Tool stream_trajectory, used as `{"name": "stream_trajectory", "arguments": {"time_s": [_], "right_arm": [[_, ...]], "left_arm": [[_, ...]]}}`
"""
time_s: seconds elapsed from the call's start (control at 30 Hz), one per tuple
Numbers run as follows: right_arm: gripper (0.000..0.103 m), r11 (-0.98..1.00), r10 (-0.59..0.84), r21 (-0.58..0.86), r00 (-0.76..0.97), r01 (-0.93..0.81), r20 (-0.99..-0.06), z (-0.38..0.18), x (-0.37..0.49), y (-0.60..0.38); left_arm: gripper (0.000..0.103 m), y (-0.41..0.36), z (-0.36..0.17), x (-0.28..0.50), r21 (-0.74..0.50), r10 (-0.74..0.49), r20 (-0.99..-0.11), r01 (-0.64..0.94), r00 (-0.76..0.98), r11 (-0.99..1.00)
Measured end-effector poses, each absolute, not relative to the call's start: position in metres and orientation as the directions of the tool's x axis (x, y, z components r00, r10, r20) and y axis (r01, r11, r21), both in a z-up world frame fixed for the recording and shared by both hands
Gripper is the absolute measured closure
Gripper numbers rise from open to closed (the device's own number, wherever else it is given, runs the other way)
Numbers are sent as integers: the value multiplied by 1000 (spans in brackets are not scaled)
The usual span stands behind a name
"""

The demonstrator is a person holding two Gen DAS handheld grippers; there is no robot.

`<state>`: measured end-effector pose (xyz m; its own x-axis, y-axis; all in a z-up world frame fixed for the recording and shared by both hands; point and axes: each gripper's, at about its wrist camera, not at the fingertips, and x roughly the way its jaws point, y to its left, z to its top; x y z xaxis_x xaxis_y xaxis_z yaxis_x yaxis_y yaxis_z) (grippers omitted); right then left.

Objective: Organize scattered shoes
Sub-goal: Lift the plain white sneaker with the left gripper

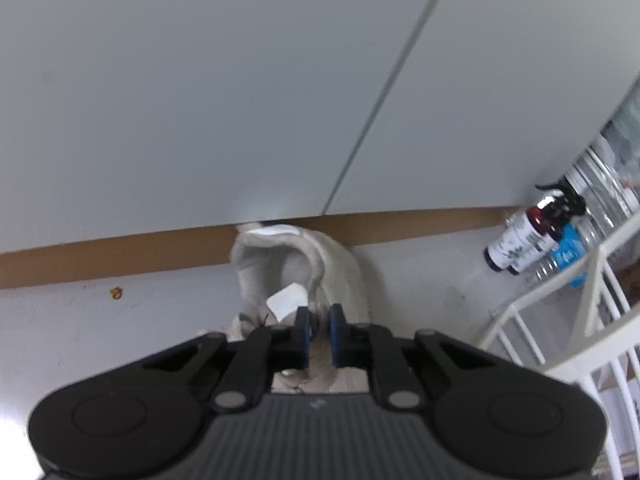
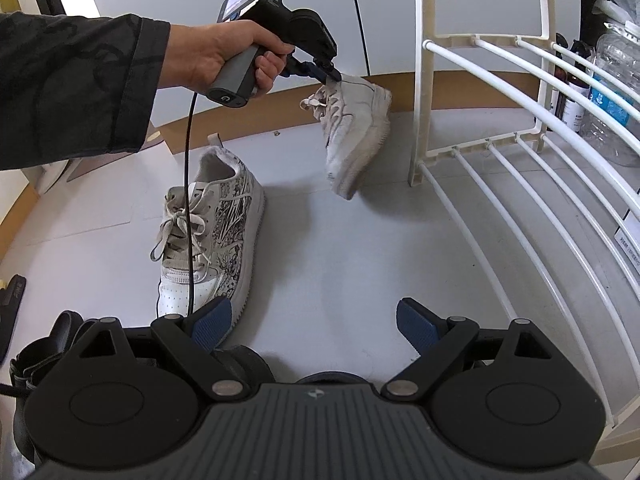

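White sneaker (image 2: 356, 128) toe-down, tongue hidden in pinching left gripper (image 1: 320, 330); right gripper (image 2: 314, 322) spread, empty.

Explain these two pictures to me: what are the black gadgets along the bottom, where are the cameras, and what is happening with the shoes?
No robot here: a person holds a pistol-grip two-finger gripper in each hand, with a fisheye camera on each looking along its fingers. The left wrist view shows the left gripper shut on the top of a plain white sneaker. The right wrist view shows that hand from outside, the sneaker dangling above the pale floor. The right gripper is open, holding nothing. On the floor stands a patterned sneaker, dark shoes nearby; a white wire rack stands on the right.
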<state>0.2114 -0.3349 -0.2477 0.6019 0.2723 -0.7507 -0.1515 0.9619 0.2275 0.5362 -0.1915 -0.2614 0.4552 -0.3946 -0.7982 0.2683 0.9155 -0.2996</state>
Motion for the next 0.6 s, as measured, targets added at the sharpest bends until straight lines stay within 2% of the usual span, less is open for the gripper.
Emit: {"name": "stream_trajectory", "arguments": {"time_s": [0.6], "right_arm": [[10, 959, 279, 242, 611, -145, -741, -245, 210, -340]], "left_arm": [[94, -219, -251, 517, -261, -402, -860, 406, 313, 876]]}}
